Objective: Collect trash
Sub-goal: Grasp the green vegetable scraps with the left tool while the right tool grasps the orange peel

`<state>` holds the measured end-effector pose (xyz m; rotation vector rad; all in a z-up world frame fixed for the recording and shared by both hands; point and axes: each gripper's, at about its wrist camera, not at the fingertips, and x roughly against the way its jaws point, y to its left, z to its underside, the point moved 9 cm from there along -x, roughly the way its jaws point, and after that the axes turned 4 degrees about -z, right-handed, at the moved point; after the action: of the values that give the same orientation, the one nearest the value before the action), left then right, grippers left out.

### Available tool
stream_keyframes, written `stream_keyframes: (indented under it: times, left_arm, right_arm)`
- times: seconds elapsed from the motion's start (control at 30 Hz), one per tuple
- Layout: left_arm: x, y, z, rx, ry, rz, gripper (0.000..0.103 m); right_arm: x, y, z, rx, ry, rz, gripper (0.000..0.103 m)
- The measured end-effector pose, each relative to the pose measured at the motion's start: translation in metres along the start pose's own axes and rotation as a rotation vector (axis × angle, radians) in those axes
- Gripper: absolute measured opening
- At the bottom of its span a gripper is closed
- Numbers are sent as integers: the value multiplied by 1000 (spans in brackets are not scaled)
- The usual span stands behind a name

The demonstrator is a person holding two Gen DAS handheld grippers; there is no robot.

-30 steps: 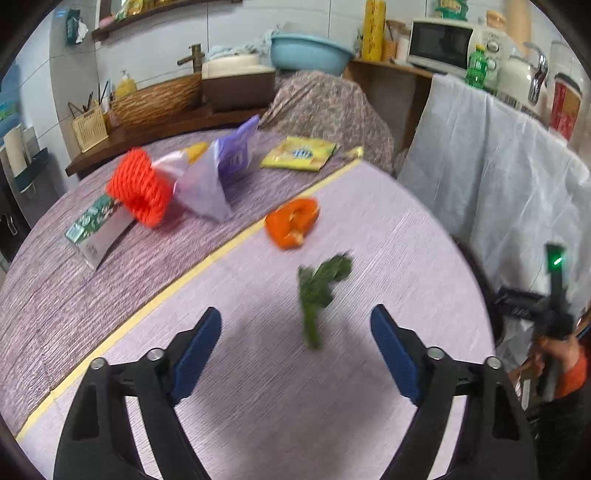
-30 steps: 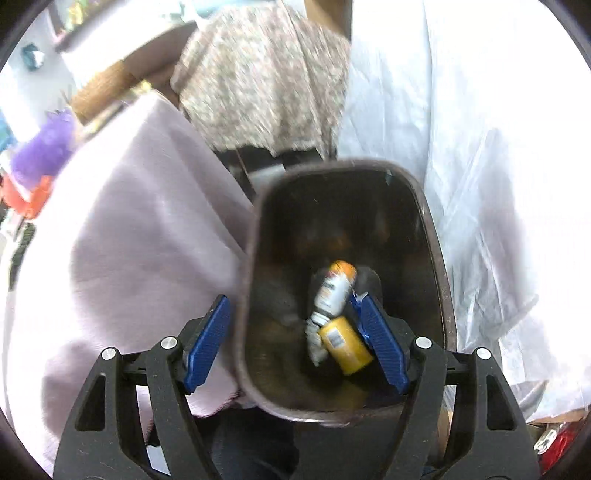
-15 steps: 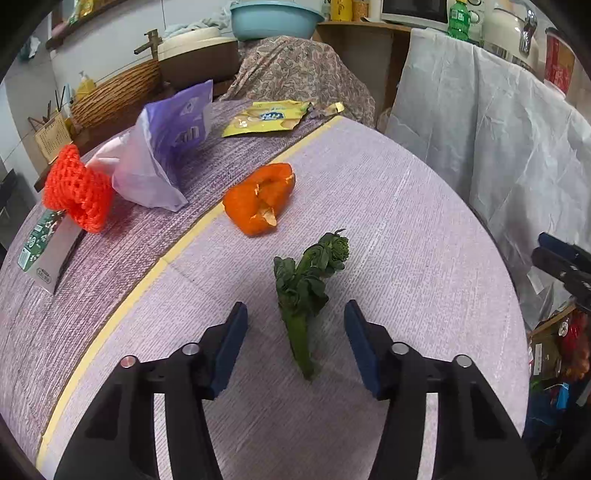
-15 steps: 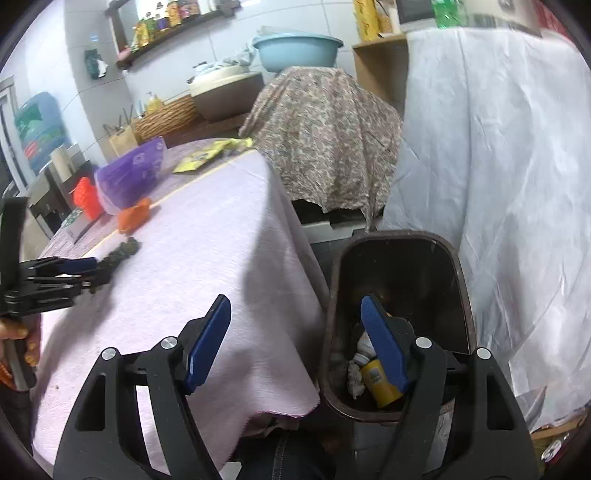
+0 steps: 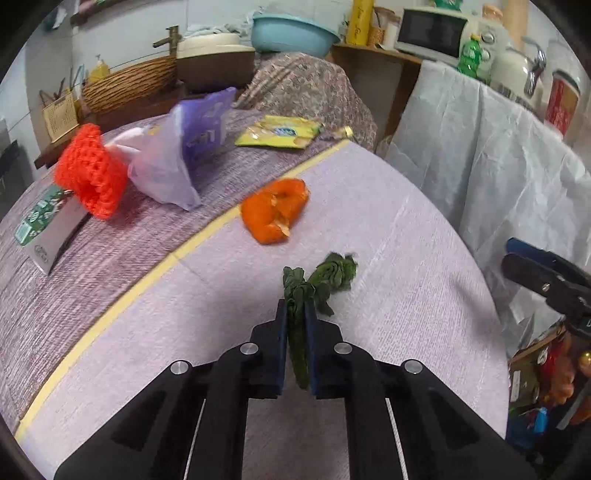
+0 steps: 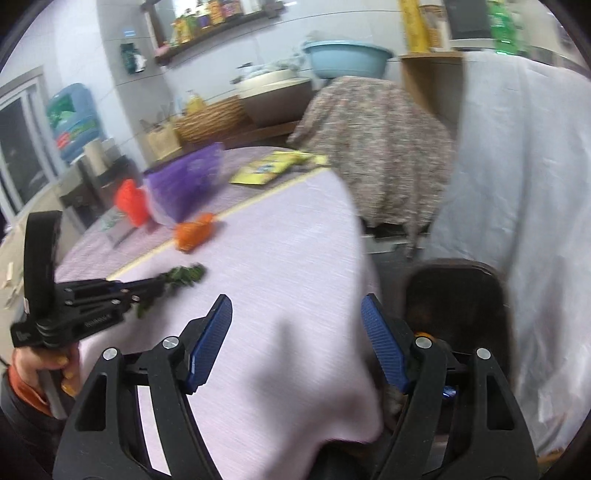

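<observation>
Blue basin (image 5: 293,35) on back counter, wicker basket (image 5: 127,86) left of it, microwave (image 5: 430,31) right, white sheet (image 5: 491,147) draped beside desk (image 5: 388,229).

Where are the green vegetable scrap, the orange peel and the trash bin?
green vegetable scrap (image 5: 334,271), left wrist view, on its leafy end.
orange peel (image 5: 275,214), left wrist view, on its middle.
trash bin (image 6: 458,295), right wrist view, on its dark inside wall.

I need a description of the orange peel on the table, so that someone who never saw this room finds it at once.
Start at the round table with the lilac cloth and find the yellow stripe that crosses it. The orange peel lies just on the near side of that stripe, beyond the green vegetable scrap. It is the only curled, bright orange piece; the red net nearby is mesh.
</observation>
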<state>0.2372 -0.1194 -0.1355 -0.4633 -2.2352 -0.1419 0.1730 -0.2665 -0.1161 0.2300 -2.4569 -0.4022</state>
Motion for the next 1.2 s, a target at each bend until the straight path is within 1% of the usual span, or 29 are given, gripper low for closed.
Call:
stream_keyframes:
  times: [0.13,0.2,0.3,0.33,0.4,0.5,0.6,0.7,0.73,0.77,0.8,0.83,0.87,1.07,1.2]
  left_arm:
    - [19,26,-9,70,-57,-11,10]
    - [25,37,-12,100,-70,-13,10]
    - [33,59,-16,149,-95,-59,10]
    - [35,67,-17,169,-103,-82,10]
    - [39,79,-18,198,-113,-97,10]
    - [45,93,-19,215,-128,-132,10]
    - [46,96,-19,233,-131,-118,10]
    - [48,93,-18,224,-135,-115,10]
    - [48,92,-18,221,-136,-111,10]
    - [47,91,-19,220,-135,-109,10]
    - [47,91,-18,220,-134,-108,10]
    - [46,91,-18,220,-133,-109,10]
    - [45,91,-18,220,-130,-109,10]
    - [44,88,-18,224,-130,-91,10]
    - [42,80,-17,212,-131,-69,10]
  right_arm:
    - [-28,39,-21,51,40,-79,73]
    - [-44,61,-34,76,67,-117,73]
    - [-66,80,-48,72,90,-144,73]
    - [-77,85,-52,70,105,-146,72]
    - [-97,89,-58,47,131,-129,67]
    - [-124,97,-59,27,176,-117,62]
    - [-147,92,-59,6,210,-45,56]
    - [-160,89,-56,-55,236,-58,50]
    - [-162,89,-55,-71,239,-72,44]
    - [-164,90,-54,-83,240,-85,35]
    - [-163,91,-54,-95,236,-99,30]
    - [-163,92,-55,-100,230,-98,21]
    - [-161,92,-55,-98,222,-92,15]
    - [-139,93,-53,-96,182,-138,12]
    - [-109,85,-47,-70,131,-137,12]
